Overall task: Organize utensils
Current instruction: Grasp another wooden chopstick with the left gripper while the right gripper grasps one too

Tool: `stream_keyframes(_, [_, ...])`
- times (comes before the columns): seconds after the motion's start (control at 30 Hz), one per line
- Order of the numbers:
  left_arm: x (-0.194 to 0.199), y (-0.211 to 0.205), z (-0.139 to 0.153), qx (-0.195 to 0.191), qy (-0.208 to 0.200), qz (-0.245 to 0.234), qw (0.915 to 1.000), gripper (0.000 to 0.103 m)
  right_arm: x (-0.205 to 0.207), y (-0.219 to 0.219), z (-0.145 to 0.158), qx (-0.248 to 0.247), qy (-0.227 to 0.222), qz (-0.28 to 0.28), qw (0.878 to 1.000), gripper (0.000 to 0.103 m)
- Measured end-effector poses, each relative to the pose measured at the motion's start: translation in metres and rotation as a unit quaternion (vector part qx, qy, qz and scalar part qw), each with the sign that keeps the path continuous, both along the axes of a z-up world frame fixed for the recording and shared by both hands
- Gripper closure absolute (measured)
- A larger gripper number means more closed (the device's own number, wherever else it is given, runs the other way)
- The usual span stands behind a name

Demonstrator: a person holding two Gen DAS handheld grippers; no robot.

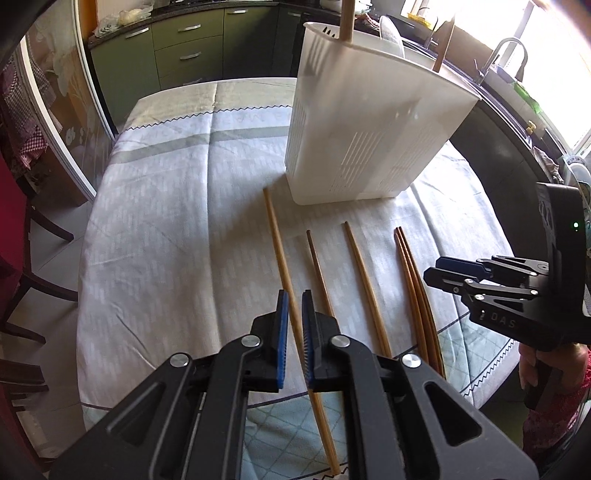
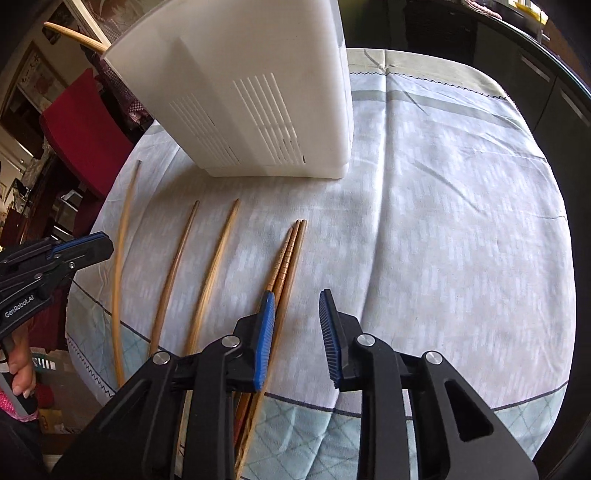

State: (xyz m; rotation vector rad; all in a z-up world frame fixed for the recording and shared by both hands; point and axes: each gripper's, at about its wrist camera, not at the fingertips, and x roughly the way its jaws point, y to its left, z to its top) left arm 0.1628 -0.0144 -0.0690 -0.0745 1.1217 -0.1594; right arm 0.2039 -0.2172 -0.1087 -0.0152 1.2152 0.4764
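- Black left gripper (image 1: 292,314), nearest the left wrist camera, has its blue-padded fingers drawn close around the longest chopstick (image 1: 282,254); whether the pads actually press the stick cannot be told.
- That longest chopstick lies on the tablecloth (image 1: 166,206), running from the near edge of the table toward the white utensil holder (image 1: 369,125).
- Two single chopsticks (image 1: 360,266) lie beside it, apart from each other, all roughly parallel.
- Farther toward the table's right side, a bunch of three darker chopsticks (image 2: 290,254) lies touching one another.
- Right gripper (image 2: 297,325) hovers over the near edge with its fingers spread apart, holding nothing; its left pad sits just above the bunch.
- White utensil holder stands upright near the middle of the table, beyond the chopstick tips, with wooden handles (image 1: 347,18) sticking out of its top.
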Motion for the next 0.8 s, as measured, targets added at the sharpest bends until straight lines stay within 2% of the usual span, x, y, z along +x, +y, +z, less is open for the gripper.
stream_keyframes(0.33, [-0.003, 0.0, -0.002, 0.001, 0.003, -0.006, 1.0, 0.096, 0.0, 0.023, -0.006, -0.056, -0.009, 0.017, 0.998, 0.08])
stream_keyframes(0.4, [0.0, -0.002, -0.008, 0.002, 0.019, -0.009, 0.9998, 0.095, 0.001, 0.029, -0.006, -0.07, -0.013, 0.021, 0.997, 0.081])
stream_keyframes(0.47, [0.003, -0.003, -0.016, 0.004, 0.036, -0.008, 0.9993, 0.096, 0.004, 0.031, -0.006, -0.078, -0.016, 0.017, 0.997, 0.086])
stream_keyframes(0.63, [0.011, -0.002, -0.035, 0.006, 0.073, -0.002, 0.9973, 0.095, 0.007, 0.051, -0.006, -0.106, -0.031, 0.029, 0.993, 0.087])
stream_keyframes(0.8, [0.018, 0.002, -0.043, 0.021, 0.085, 0.014, 0.996, 0.095, 0.01, 0.063, -0.006, -0.111, -0.03, 0.036, 0.993, 0.087])
